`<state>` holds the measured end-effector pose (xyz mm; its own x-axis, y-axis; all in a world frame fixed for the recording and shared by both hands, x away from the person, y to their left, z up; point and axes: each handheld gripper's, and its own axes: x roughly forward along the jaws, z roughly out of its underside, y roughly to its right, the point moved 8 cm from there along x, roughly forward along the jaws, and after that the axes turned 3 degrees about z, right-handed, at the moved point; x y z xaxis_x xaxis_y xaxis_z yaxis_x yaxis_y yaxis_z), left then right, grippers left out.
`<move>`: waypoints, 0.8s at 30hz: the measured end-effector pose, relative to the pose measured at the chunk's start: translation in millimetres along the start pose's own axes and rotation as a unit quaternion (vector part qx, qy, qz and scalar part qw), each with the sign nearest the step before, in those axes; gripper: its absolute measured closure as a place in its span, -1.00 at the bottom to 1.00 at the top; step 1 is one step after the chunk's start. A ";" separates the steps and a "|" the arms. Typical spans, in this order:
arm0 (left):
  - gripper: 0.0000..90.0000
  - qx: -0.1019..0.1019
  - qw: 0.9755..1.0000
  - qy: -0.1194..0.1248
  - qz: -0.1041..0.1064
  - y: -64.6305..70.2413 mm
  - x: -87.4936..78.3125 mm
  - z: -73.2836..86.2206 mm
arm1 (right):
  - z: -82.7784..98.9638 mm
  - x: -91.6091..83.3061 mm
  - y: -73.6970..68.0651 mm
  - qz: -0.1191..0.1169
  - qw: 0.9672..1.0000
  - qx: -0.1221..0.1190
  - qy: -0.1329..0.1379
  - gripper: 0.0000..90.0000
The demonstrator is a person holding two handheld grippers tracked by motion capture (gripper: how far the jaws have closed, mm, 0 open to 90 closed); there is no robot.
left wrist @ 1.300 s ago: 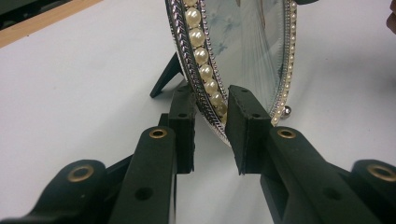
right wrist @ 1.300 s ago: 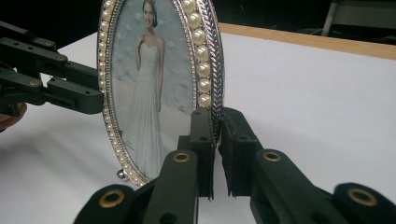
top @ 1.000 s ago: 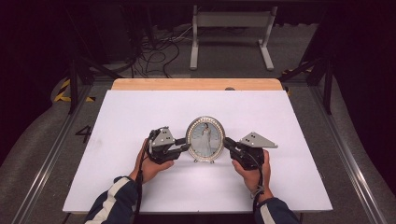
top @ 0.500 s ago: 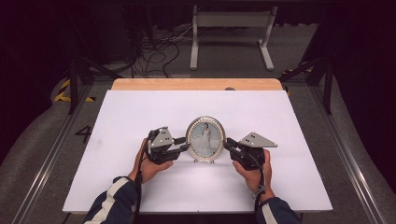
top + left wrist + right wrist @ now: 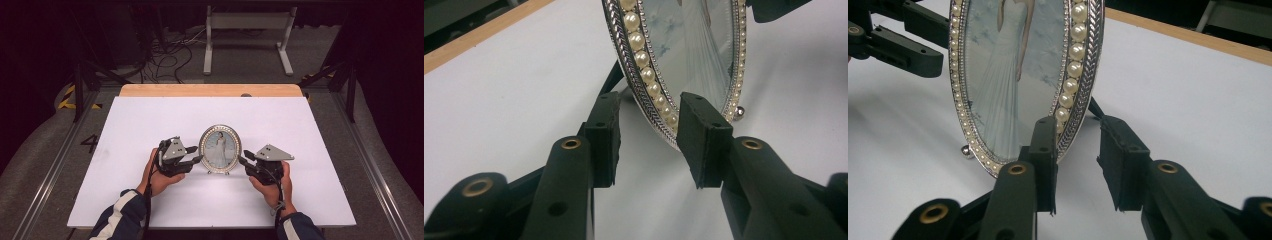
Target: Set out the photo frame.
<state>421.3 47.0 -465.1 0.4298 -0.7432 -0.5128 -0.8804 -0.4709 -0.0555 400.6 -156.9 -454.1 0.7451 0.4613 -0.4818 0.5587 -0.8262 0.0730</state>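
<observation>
Since a second ago nothing has shifted: my left gripper [image 5: 196, 159] and right gripper [image 5: 243, 160], jaws parted astride the rim but not clamped, flank the upright oval photo frame [image 5: 219, 148] at nine and three o'clock mid-table [image 5: 310, 130], so the pinch seems next.

An oval picture frame [image 5: 220, 149] stands upright on the white worktop [image 5: 150, 120], near its middle and a little toward the person's edge. Its silver rim carries a braided metal band and a ring of pearl beads [image 5: 639, 50] around the glass. Behind the glass is a picture of a figure in a long pale gown [image 5: 1003, 85] against a light blue ground. Small ball feet [image 5: 965, 150] at the frame's lower edge rest on the worktop, and a dark back stand [image 5: 1094, 107] props the frame from behind.
</observation>
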 end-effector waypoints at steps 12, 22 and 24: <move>-0.15 0.013 1.000 -0.018 -0.011 2.6 0.4 1.8 | 7.3 -5.7 3.7 0.013 0.999 -0.035 -0.016 0.12; -0.35 0.019 0.999 -0.030 -0.009 2.9 -1.5 4.9 | 13.6 -9.3 8.4 0.019 0.999 -0.044 -0.023 -0.21; -0.37 0.019 0.999 -0.033 -0.006 3.6 -2.4 6.1 | 14.4 -9.9 9.1 0.019 0.999 -0.045 -0.024 -0.23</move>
<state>415.9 50.0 -469.3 0.4267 -0.7042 -0.5675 -0.8832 -0.4596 -0.0936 393.0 -173.6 -461.2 0.7497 0.4125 -0.5175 0.5624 -0.8092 0.1698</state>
